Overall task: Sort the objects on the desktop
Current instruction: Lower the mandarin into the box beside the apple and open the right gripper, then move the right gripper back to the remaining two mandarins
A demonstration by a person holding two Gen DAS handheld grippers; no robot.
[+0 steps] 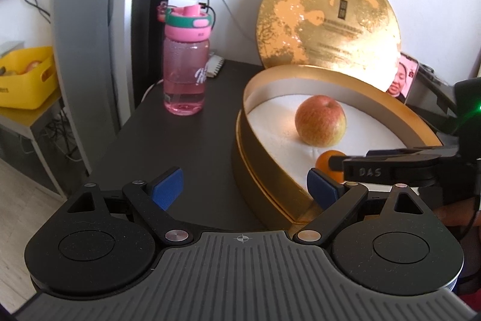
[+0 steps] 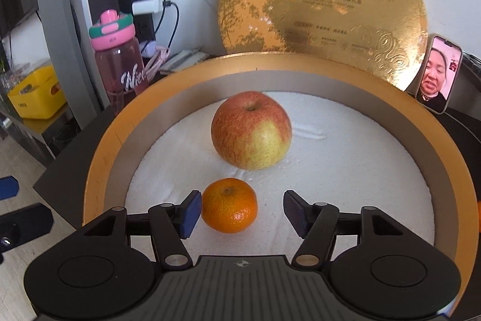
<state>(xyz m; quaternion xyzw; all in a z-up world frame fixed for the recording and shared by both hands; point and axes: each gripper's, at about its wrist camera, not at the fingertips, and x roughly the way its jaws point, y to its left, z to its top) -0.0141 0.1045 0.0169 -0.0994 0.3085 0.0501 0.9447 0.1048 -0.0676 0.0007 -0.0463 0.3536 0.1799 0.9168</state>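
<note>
step: drop-off in gold box (image 2: pixel 99 170) | right tool (image 2: pixel 242 211) apart, left pad touching tangerine (image 2: pixel 230 205), right pad clear | tangerine on white liner beside apple (image 2: pixel 251 130) | advice: lift straight out, don't nudge it | left tool (image 1: pixel 243 190) apart, empty, over worktop (image 1: pixel 180 146)

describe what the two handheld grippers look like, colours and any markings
Both the left gripper and the right gripper are black linkage frames with silver pivot pins, round black housings, a ribbed grey centre plate bearing a crosshair mark, and ribbed blue finger pads. Seen from the left, the right gripper's side reads "DAS".
</note>
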